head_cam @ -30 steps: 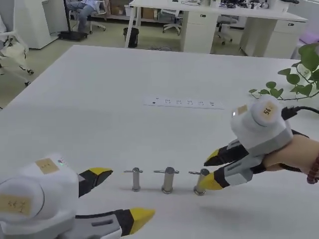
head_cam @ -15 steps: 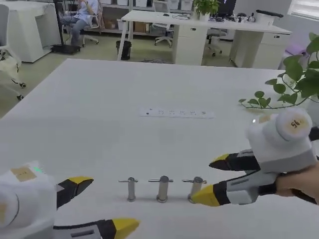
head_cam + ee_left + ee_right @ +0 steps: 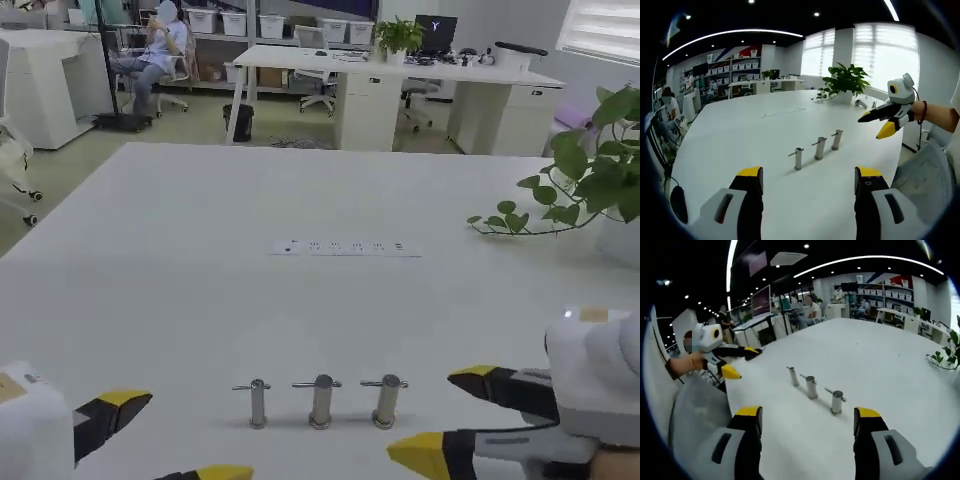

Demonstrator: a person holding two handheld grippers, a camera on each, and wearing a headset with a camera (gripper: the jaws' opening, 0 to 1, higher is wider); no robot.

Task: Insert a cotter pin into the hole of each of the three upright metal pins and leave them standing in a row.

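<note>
L gripper [image 3: 809, 175]: jaws spread wide, nothing btwn them, yellow tips over the table [image 3: 330, 300] at its near-left. R gripper [image 3: 807, 412]: jaws also apart, empty, at near-right, tips aimed toward the row but clear of it. Three metal pins [image 3: 321, 400] stand upright in a row on the table btwn the two grippers, each w/ a cotter pin [image 3: 316, 383] crosswise near its top. R gripper is held from behind by a hand; forearm [image 3: 940, 116] reaches in roughly level.

On the white table [image 3: 180, 260] a socket strip [image 3: 345, 247] lies at centre. A leafy plant [image 3: 585, 175] stands at two o'clock. A seated person [image 3: 150, 50] is at eleven o'clock, beyond the table.
</note>
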